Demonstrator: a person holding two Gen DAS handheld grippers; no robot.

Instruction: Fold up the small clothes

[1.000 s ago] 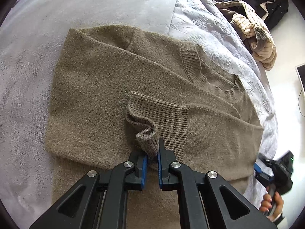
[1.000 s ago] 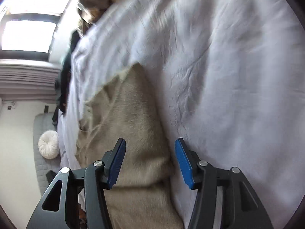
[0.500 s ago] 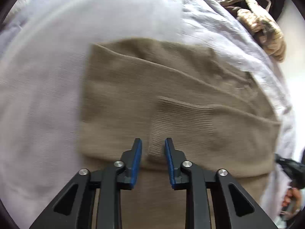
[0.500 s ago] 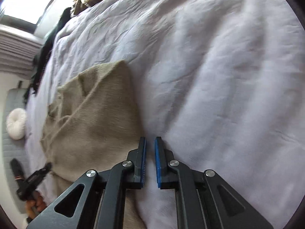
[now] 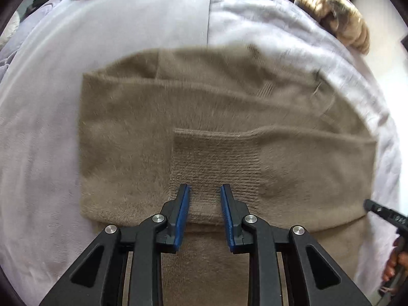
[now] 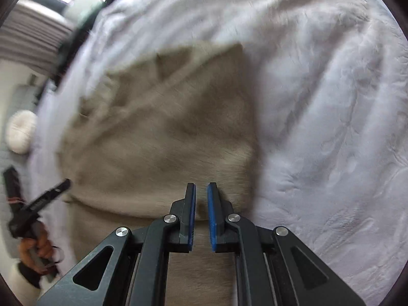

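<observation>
Left wrist view: taupe sweater [image 5: 216, 127] lies partly folded on the pale bed cover [image 5: 46, 127], 1 sleeve laid across the body, its ribbed cuff [image 5: 216, 163] just ahead of the left gripper [image 5: 205, 191]. Jaws narrowly parted, nothing pinched between them. Right gripper [image 5: 382, 213] at the sweater's right edge.

Right wrist view — blurred: right gripper [image 6: 201, 191] over the sweater's near fold, jaws almost together; no cloth visibly clamped. Left gripper [image 6: 38, 201] at far left.
</observation>
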